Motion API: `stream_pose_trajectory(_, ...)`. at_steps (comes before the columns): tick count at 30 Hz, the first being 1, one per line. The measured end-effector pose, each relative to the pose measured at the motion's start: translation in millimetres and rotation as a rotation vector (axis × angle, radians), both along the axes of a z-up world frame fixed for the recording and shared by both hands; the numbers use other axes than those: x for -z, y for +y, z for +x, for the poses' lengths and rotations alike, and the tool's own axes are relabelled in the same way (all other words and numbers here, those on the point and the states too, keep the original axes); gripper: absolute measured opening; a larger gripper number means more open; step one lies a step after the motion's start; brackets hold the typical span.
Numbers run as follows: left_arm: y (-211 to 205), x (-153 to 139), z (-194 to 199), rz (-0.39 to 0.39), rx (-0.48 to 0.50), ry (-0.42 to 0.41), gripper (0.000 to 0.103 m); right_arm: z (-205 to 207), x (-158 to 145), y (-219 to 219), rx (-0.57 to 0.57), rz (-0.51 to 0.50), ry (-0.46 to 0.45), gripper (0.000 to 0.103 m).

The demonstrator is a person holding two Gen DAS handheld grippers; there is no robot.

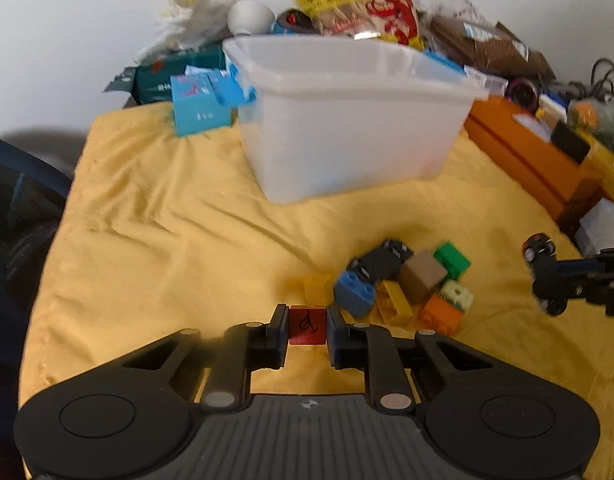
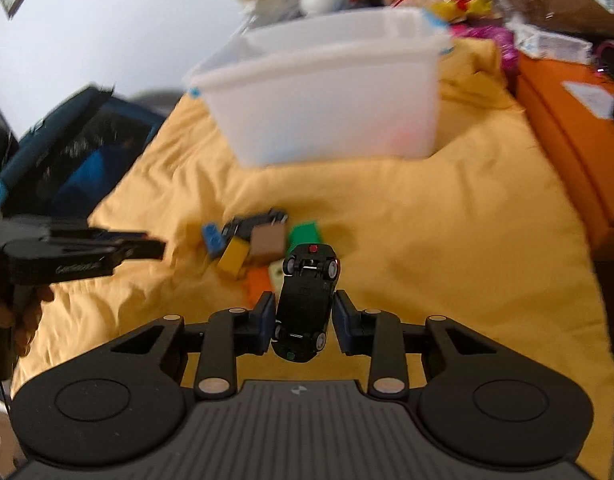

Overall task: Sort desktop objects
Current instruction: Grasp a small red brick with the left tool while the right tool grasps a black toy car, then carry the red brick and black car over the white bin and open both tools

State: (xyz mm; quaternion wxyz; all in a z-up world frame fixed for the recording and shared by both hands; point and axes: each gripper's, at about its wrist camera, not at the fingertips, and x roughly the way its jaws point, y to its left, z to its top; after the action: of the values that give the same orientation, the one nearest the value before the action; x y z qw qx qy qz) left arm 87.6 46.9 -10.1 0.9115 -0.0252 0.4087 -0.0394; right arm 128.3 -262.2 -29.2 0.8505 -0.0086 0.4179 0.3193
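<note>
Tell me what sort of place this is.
Probably a room in a home, with a cluttered table or bed used for sorting: a yellow cloth carries loose toy blocks and a white plastic bin, with snack bags piled behind.

Cloth [image 1: 167,220]: yellow woven fabric, matt, creased. Bin [image 1: 347,128]: translucent white plastic, smooth, faintly frosted. Building blocks [image 1: 403,284]: hard plastic, smooth, slight sheen. Toy car [image 2: 307,300]: black plastic underside, semi-gloss. Snack bag [image 1: 355,0]: glossy crinkled film. Gripper bodies: matt black plastic, ribbed.
</note>
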Motion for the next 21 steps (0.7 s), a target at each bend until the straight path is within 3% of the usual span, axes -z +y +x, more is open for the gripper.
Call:
stream_pose_trajectory(12,12.8,-73.1,24.0,-0.034,-0.036,-0.096,0.022,41.0,-60.7,-23.2,0.089,0.085,-0.125,0.034)
stream_pose_trajectory(21,12.4,-129.6,64.8,-0.018,-0.029,-0.141,0.022,82.6,-115.4,-20.1,0.063,0.107,-0.198,0.034)
